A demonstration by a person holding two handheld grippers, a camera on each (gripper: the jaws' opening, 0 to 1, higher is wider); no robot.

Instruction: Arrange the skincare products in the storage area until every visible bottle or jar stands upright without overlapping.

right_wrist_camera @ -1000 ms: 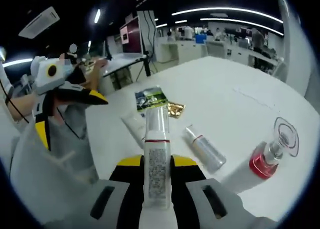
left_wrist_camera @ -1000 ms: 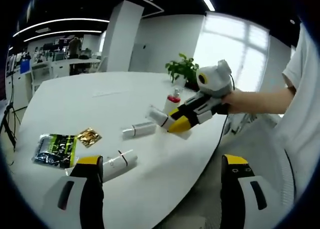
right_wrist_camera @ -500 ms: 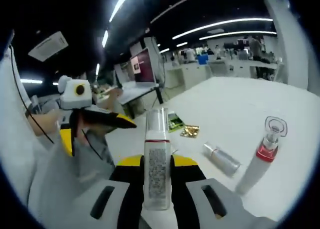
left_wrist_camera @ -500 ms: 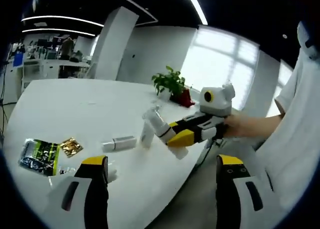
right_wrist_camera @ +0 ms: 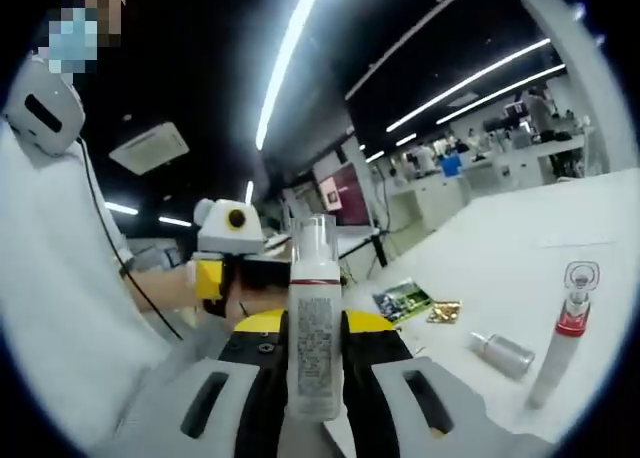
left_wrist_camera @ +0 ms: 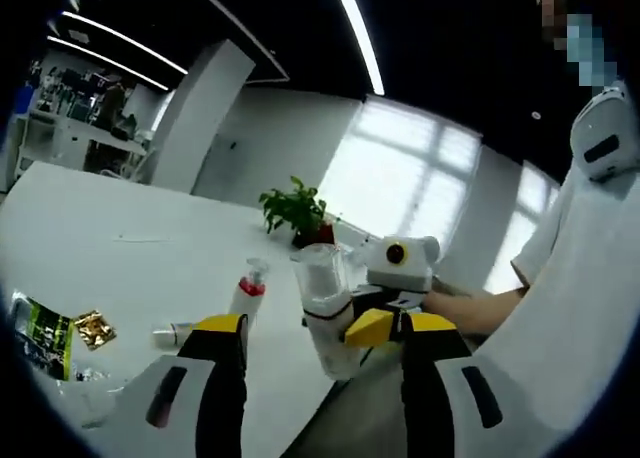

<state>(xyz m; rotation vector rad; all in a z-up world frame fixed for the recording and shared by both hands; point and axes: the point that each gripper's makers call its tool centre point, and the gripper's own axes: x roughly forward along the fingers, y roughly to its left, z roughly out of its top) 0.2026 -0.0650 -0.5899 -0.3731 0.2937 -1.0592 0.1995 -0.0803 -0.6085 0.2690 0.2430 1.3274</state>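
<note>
White table [left_wrist_camera: 90, 268]: it is carrying the skincare things; in the left gripper view I am seeing its near edge running beside my left jaws.
Right hand-held gripper [right_wrist_camera: 315, 328]: I am clamping its yellow-tipped jaws on a clear-capped white bottle [right_wrist_camera: 314, 323], which is standing along the jaws and lifted off the table. In the left gripper view that same right hand-held gripper [left_wrist_camera: 385, 323] is coming in from the right, holding the bottle [left_wrist_camera: 325, 308] off the table's near edge, roughly upright.
Left hand-held gripper [left_wrist_camera: 320, 378]: I am keeping its jaws apart with nothing between them; in the right gripper view it [right_wrist_camera: 225, 273] is hanging at the left.
Pump bottle [right_wrist_camera: 562, 338]: red-collared, it is standing upright on the table near the edge; in the left gripper view it [left_wrist_camera: 248, 293] is showing just past my left jaw.
Silver tube [right_wrist_camera: 503, 353]: it is lying on its side just beside the pump bottle.
Green packet [right_wrist_camera: 402, 300] and gold sachet [right_wrist_camera: 443, 311]: they are lying flat, side by side, farther along the table.
Potted plant [left_wrist_camera: 296, 210]: it is sitting at the table's far edge.
</note>
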